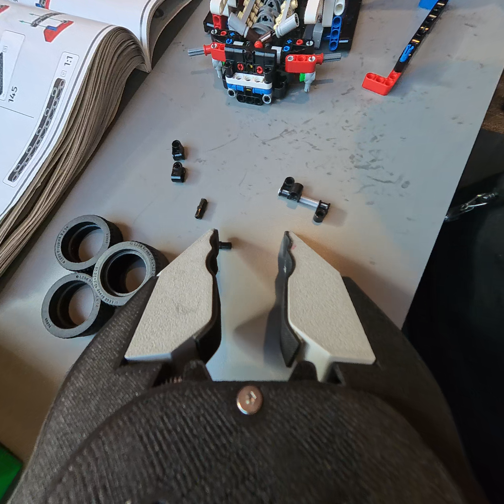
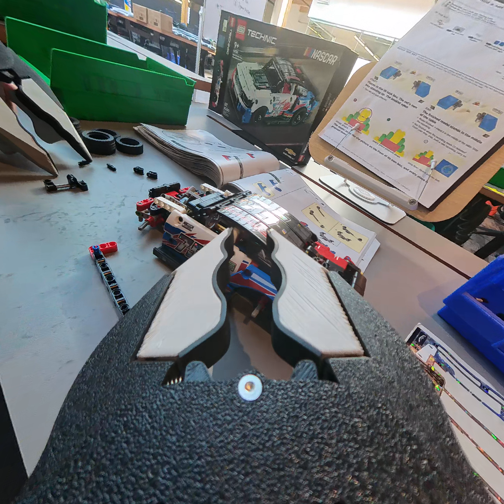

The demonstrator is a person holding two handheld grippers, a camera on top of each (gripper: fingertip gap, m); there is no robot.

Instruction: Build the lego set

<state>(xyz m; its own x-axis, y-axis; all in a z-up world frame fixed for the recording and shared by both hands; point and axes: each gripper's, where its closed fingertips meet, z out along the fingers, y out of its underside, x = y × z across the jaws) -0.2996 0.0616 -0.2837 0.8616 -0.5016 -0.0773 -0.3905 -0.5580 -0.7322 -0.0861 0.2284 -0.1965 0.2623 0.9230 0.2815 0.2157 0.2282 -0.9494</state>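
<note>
My left gripper (image 1: pixel 249 234) hangs low over the grey table (image 1: pixel 272 152) with its fingers spread apart and nothing between them; a small black pin (image 1: pixel 225 245) lies on the table right at the tip of the left-hand finger, though I cannot tell whether it touches; a second black pin (image 1: pixel 201 208) lies just beyond it, two black connectors (image 1: pixel 178 161) sit farther out, and a grey axle with black connectors (image 1: pixel 304 197) rests off to the right; three black tyres (image 1: pixel 92 275) cluster touching each other at the left, beside the thick open instruction booklet (image 1: pixel 54 109); the part-built car model (image 1: pixel 261 49) stands at the far side of the table, with a black beam ending in a red L-piece (image 1: pixel 395 65) lying well apart to its right. My right gripper (image 2: pixel 249 231) hovers over that car model (image 2: pixel 218 218), fingers parted and holding nothing, though not widely; beyond it I see the set's box (image 2: pixel 275 90) standing upright, green bins (image 2: pixel 117 90) at the left, an instruction sheet on a stand (image 2: pixel 425 109) at the right and a blue bin (image 2: pixel 480 308) near the edge.
</note>
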